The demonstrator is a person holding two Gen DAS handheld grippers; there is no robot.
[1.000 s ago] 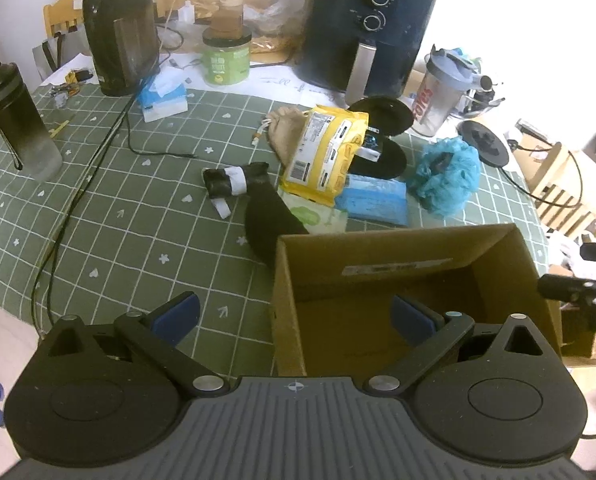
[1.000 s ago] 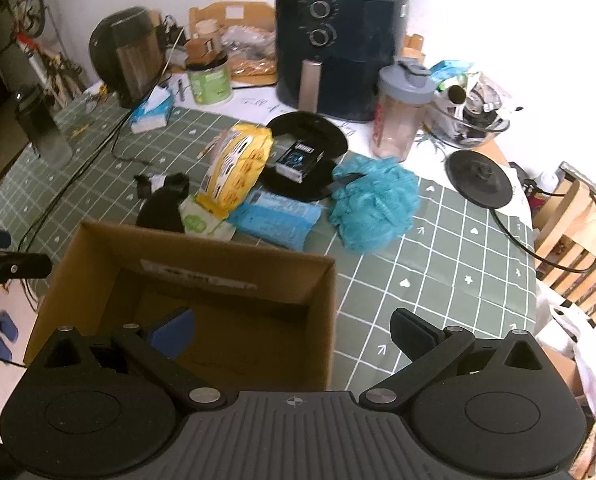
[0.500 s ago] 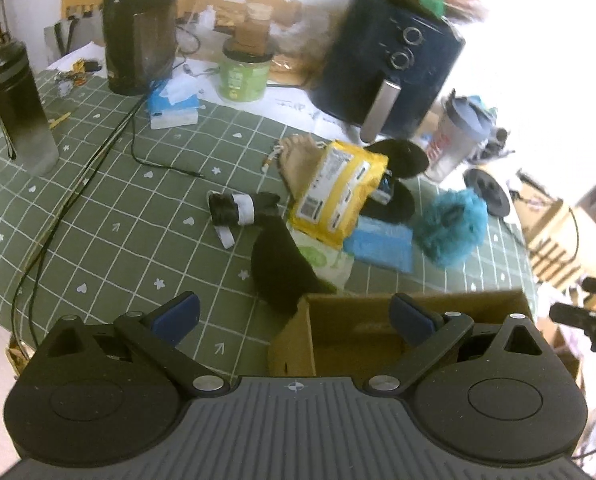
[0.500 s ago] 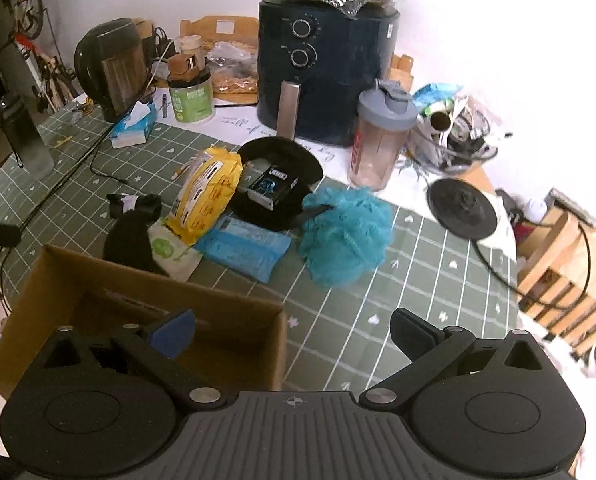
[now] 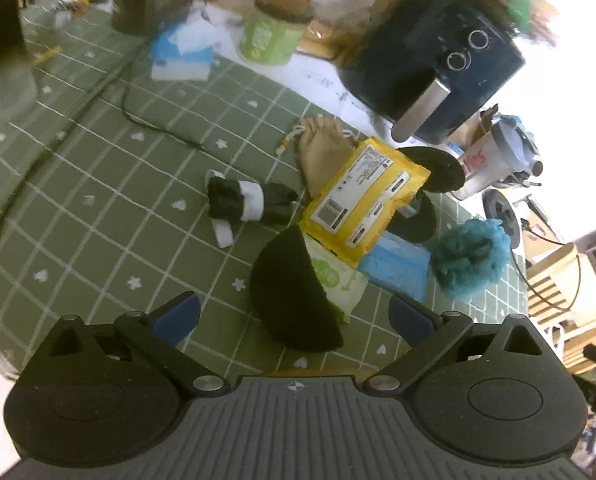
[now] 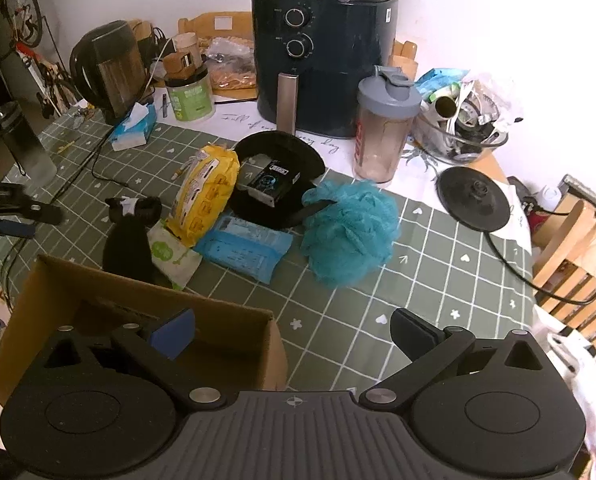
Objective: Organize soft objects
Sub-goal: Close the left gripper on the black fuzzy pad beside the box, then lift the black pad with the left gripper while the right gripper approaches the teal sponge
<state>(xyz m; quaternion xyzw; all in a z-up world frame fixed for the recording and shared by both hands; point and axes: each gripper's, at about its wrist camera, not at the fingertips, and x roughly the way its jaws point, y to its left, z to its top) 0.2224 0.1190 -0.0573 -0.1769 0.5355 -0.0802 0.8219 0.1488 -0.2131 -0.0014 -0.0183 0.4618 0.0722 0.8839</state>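
Green grid-cloth desk (image 6: 438, 264) is carrying the clutter. Landmark: open brown cardboard box (image 6: 137, 320). Both tools, left tool (image 5: 293, 312) and right tool (image 6: 293, 332), are hanging spread, holding nothing. Teal mesh bath pouf (image 6: 350, 236) is lying beyond the box, black soft cap (image 5: 293, 300) just behind it.

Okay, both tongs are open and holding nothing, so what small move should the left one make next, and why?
Probably ease the left tongs forward and down onto the black cap. It lies just ahead between the open fingers, nearest of the soft things, and right beside the cardboard box, which looks empty.
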